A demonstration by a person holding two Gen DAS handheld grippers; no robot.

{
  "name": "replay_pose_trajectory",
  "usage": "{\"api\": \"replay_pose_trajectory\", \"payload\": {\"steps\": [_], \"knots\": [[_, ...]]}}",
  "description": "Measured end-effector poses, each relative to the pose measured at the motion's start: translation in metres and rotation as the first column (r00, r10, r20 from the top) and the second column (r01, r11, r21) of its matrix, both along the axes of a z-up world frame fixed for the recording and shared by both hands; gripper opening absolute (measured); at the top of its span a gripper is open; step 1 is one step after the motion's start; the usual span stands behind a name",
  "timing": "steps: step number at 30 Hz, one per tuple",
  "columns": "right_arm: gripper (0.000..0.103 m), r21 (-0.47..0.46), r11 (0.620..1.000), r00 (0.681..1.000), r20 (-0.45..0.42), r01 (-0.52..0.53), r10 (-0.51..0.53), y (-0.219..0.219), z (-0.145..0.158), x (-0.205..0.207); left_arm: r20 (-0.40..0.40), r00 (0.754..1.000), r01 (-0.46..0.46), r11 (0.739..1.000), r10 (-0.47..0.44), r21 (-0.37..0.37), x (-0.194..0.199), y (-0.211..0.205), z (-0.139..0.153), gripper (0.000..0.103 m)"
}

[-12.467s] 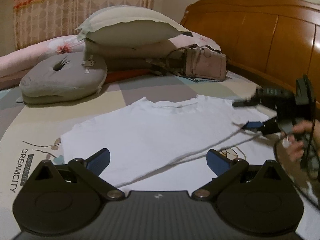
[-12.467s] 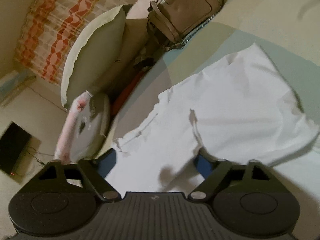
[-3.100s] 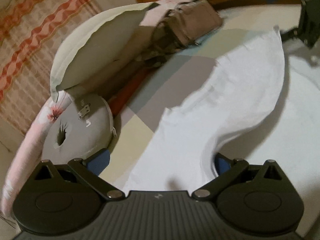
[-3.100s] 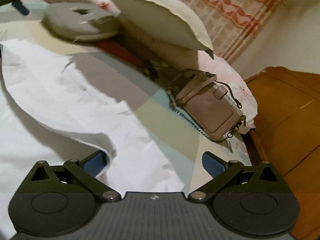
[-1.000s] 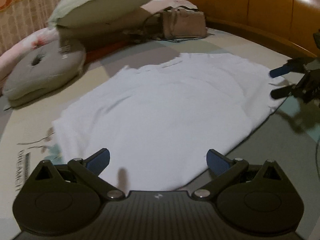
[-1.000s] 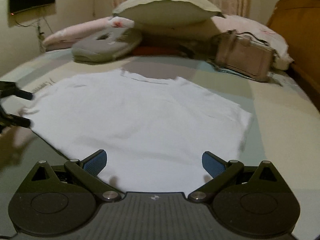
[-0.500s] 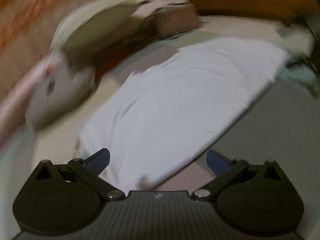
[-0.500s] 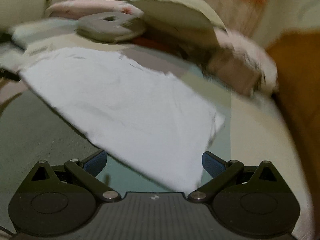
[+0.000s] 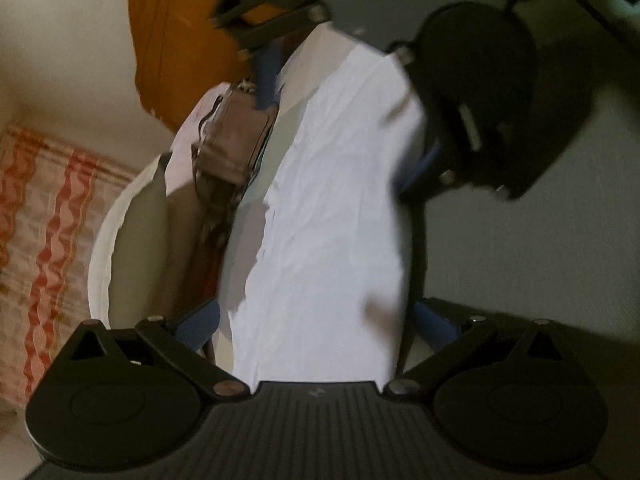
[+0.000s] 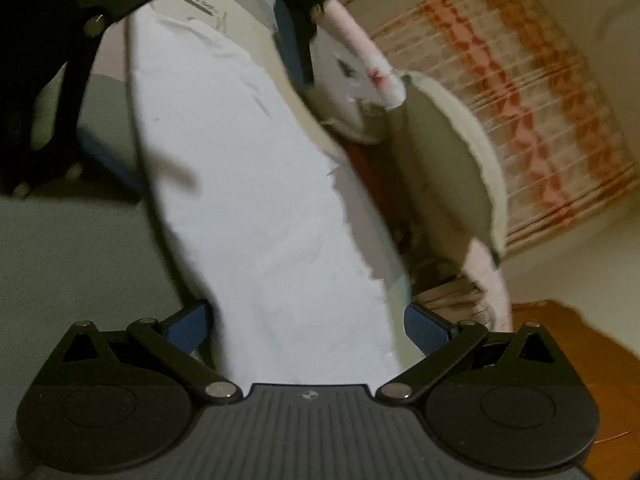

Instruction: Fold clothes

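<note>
Left gripper: jaws spread wide, one blue pad on each side of the white garment; whether a pad touches the cloth cannot be told. Right gripper: jaws equally wide, straddling the garment's opposite end, nothing clamped. The garment lies flat on the bed, with the handbag just beside it. Print on the bedding beyond the garment is too blurred to read.

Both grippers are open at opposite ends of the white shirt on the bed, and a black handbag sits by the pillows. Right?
Not quite: the handbag is pinkish-brown, not black, as the left wrist view shows. The rest holds: the left gripper and right gripper are open at opposite ends of the white shirt.
</note>
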State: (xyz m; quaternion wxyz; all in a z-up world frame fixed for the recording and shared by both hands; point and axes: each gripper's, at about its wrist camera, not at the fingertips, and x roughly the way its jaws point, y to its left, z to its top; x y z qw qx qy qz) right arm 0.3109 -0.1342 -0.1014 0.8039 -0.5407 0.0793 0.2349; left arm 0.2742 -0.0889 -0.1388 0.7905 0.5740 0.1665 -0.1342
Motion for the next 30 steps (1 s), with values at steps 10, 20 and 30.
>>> {"api": "replay_pose_trajectory", "payload": {"steps": [10, 20, 30], "knots": [[0.103, 0.028, 0.999, 0.998, -0.048, 0.029, -0.028, -0.024, -0.006, 0.004, 0.024, 0.994, -0.11, 0.994, 0.111, -0.015, 0.007, 0.021, -0.001, 0.102], [0.103, -0.012, 0.986, 0.985, -0.041, 0.165, -0.165, -0.068, -0.005, 0.029, 0.045, 0.966, -0.258, 0.962, 0.255, 0.088, 0.016, 0.079, -0.004, 0.103], [0.103, 0.004, 0.998, 0.997, -0.053, 0.058, -0.057, -0.022, -0.009, 0.033, 0.03, 0.989, -0.147, 0.987, 0.146, 0.068, 0.03, 0.046, -0.001, 0.102]]}}
